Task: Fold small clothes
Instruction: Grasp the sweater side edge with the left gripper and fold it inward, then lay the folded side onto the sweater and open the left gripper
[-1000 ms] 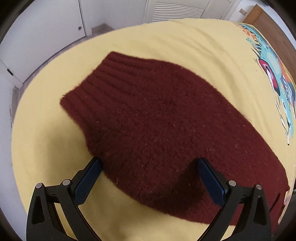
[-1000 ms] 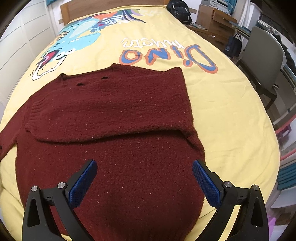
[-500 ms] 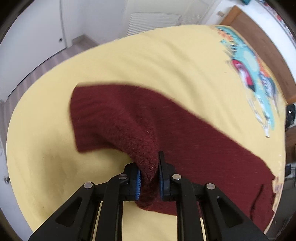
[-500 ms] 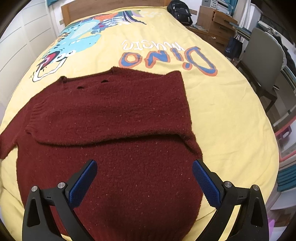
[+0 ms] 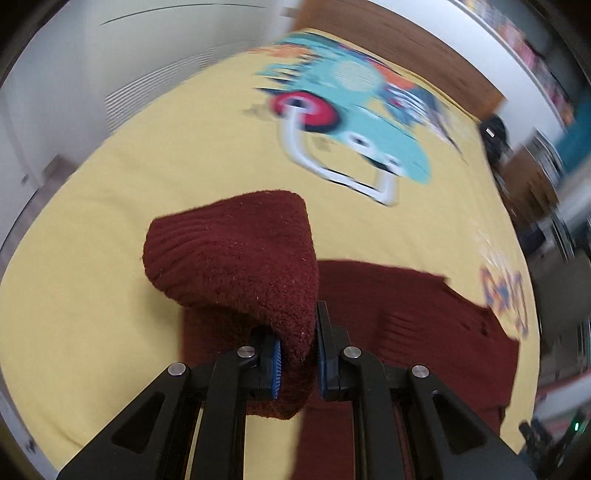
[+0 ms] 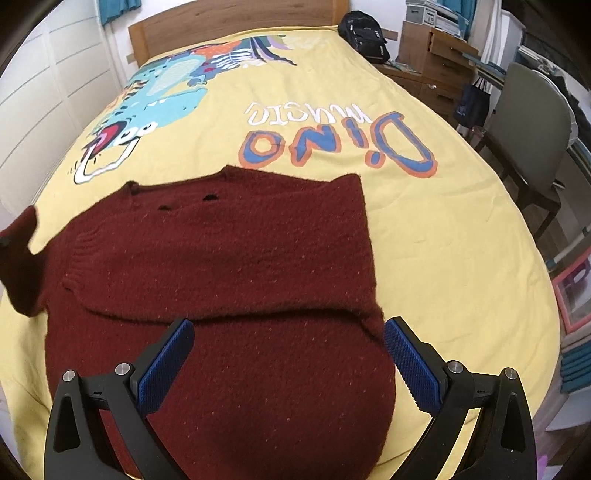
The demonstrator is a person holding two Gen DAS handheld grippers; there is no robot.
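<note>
One maroon knit sweater (image 6: pixel 221 280) lay spread on a bed covered by a yellow dinosaur-print bedspread (image 6: pixel 443 229), one sleeve folded across its chest. Left tongs (image 5: pixel 297 354): clamped on the ribbed cuff end of the other sleeve (image 5: pixel 236 258), which was raised off the bedspread and drooping over the blue pads; that view was motion-blurred. Right tongs (image 6: pixel 288 358): jaws wide apart, holding nothing, poised above the lower body of the sweater. Surroundings: wooden headboard (image 6: pixel 236 22) at the far end; black backpack (image 6: pixel 364 31) at the bed's far corner; wooden drawer unit (image 6: pixel 439 62) and grey chair (image 6: pixel 532 122) beside the bed on the right.
</note>
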